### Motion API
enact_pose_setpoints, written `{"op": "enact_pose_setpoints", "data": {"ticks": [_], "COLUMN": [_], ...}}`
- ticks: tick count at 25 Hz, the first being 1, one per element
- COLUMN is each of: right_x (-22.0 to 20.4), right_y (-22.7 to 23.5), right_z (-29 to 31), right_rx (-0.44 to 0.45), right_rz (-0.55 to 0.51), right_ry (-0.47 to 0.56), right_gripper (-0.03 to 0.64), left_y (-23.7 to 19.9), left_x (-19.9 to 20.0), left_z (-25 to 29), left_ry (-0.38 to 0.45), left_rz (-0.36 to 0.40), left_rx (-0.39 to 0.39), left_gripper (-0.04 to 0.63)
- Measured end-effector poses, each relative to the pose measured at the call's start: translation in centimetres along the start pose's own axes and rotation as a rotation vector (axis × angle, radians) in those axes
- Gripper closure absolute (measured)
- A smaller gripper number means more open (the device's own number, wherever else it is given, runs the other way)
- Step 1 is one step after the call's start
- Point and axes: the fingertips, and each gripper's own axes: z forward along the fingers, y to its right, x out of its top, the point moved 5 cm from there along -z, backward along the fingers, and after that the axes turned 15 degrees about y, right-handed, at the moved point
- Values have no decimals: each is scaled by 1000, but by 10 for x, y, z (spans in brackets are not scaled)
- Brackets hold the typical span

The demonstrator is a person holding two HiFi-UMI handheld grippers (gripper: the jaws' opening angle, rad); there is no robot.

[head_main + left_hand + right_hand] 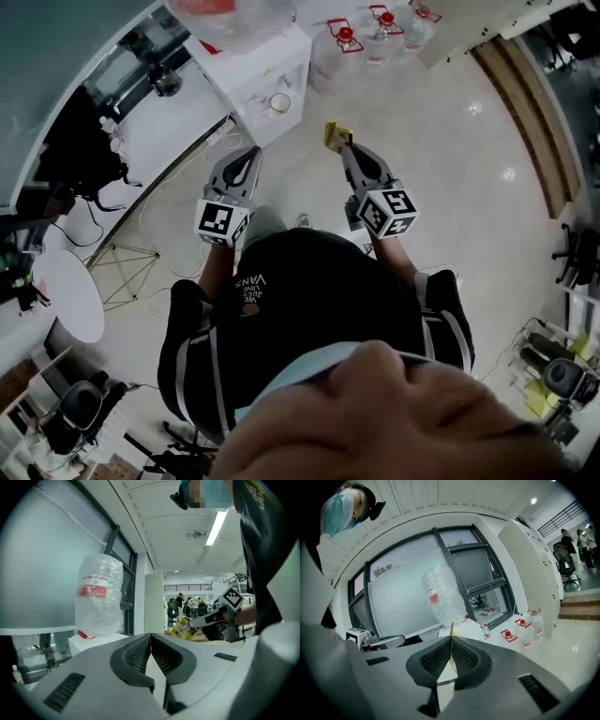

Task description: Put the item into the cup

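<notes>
Grips a thin yellow packet (pixel 334 134) in the right gripper (pixel 346 146), jaws pressed on both its flat faces, its far end poking past the tips, up in the air over the pale floor (pixel 450 159). Carries the left gripper (pixel 249 152) clenched on nothing, pads meeting, left of the right one and apart from it. Faces a white cabinet (pixel 246 67) at the far left, its near corner just ahead of the left gripper. Shows a small round cup (pixel 279 101) at that cabinet's near side, well apart from the packet. Finds a bagged water jug (pixel 99 595) on the cabinet's far part and red-capped bottles (pixel 384 26) on the floor to its right. Has wide bare floor to the right; hems in the left with a desk (pixel 159 131) edge and a round table (pixel 75 300).
</notes>
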Motion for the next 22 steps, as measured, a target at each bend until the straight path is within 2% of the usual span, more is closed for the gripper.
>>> {"op": "enact_pose_setpoints", "data": {"ticks": [4, 10, 22], "right_x": [-4, -10, -42], "right_y": [0, -17, -61], "right_z": [22, 51, 116], "right_rx": [-28, -136, -310], "right_rz": [-4, 15, -3], "right_ry": [-4, 44, 79], "right_gripper": [574, 574, 574], "left_y": [-25, -66, -147], "left_x": [-7, -12, -47], "left_z": [12, 27, 27], "left_ry": [-11, -26, -109], "left_rz": [-5, -7, -42], "left_rx": [-36, -185, -409], "left_gripper": [575, 575, 575]}}
